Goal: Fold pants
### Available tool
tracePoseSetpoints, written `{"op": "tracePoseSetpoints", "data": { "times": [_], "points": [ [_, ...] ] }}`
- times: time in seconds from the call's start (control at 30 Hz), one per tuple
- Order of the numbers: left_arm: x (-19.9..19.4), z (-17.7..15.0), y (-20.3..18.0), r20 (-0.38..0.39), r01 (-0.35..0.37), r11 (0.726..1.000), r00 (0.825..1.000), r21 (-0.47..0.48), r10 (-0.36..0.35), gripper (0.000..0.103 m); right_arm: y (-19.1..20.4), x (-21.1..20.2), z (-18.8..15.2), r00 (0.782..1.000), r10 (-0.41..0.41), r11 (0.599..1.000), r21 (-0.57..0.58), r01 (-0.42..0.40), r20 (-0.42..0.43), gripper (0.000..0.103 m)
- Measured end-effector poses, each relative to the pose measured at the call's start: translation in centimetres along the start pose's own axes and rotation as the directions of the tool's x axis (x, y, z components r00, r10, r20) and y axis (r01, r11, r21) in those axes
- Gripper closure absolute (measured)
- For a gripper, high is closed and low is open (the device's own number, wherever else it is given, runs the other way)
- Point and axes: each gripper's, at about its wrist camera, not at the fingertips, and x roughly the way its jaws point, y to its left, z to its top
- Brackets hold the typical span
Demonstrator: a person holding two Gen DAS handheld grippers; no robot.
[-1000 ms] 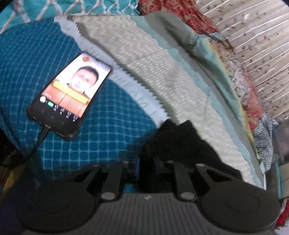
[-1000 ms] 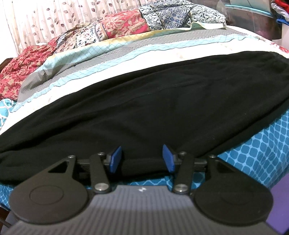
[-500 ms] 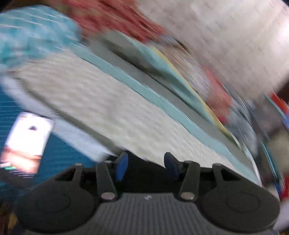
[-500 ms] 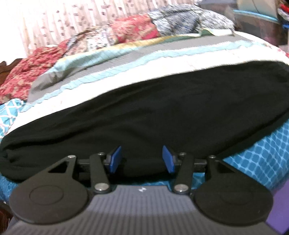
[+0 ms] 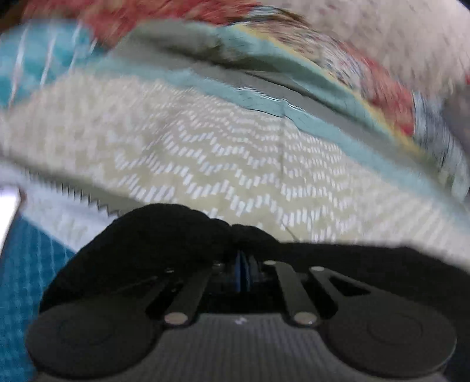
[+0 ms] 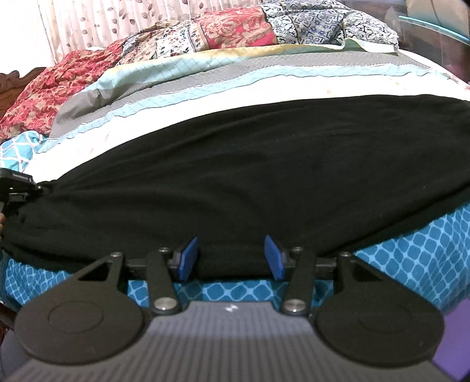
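The black pants (image 6: 249, 176) lie spread lengthwise across the bed. In the blurred left wrist view their end (image 5: 164, 235) is bunched up around my left gripper (image 5: 242, 271), whose blue pads meet, shut on that cloth. The right wrist view shows the same left gripper (image 6: 32, 188) at the far left, pinching the pants' end. My right gripper (image 6: 230, 260) is at the pants' near edge. Its blue pads (image 6: 188, 258) stand apart, and a thick fold of black cloth fills the gap and touches both.
The pants rest on a cream, grey and light-blue striped quilt (image 6: 205, 85) over a teal patterned sheet (image 6: 411, 244). A red and blue patchwork blanket (image 6: 235, 26) is heaped at the far side. A lit phone's edge (image 5: 8, 205) shows at the left.
My left gripper swung away from the phone to the pants' end, opened, then closed on the black cloth. The right gripper kept its place and its hold.
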Motion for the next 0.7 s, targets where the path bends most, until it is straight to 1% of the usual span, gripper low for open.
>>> {"op": "tracePoseSetpoints", "data": {
  "times": [0.07,0.13,0.3,0.47,0.7],
  "points": [
    [-0.3,-0.5,-0.9,0.018,-0.035,0.998,0.999,0.053,0.034,0.097,-0.1,0.1,0.0,1.000,0.004,1.000,0.011,-0.004,0.001,0.049],
    [-1.0,-0.6,-1.1,0.020,-0.051,0.996,0.999,0.067,0.049,0.097,-0.2,0.2,0.2,1.000,0.004,1.000,0.016,-0.004,0.005,0.049],
    [-0.7,-0.5,-2.4,0.014,-0.099,0.989,0.995,0.109,0.098,0.097,-0.2,0.0,-0.1,1.000,0.010,1.000,0.013,-0.010,0.014,0.048],
    [-0.8,-0.5,-3.8,0.012,-0.166,0.973,0.986,0.161,0.166,0.097,-0.7,-0.2,-0.4,0.999,0.028,0.999,0.022,-0.029,0.027,0.048],
    [-0.9,-0.2,-4.8,-0.003,-0.208,0.961,0.977,0.184,0.212,0.097,-1.6,-0.5,-0.6,0.997,0.062,0.997,0.040,-0.063,0.039,0.048]
  ]
}}
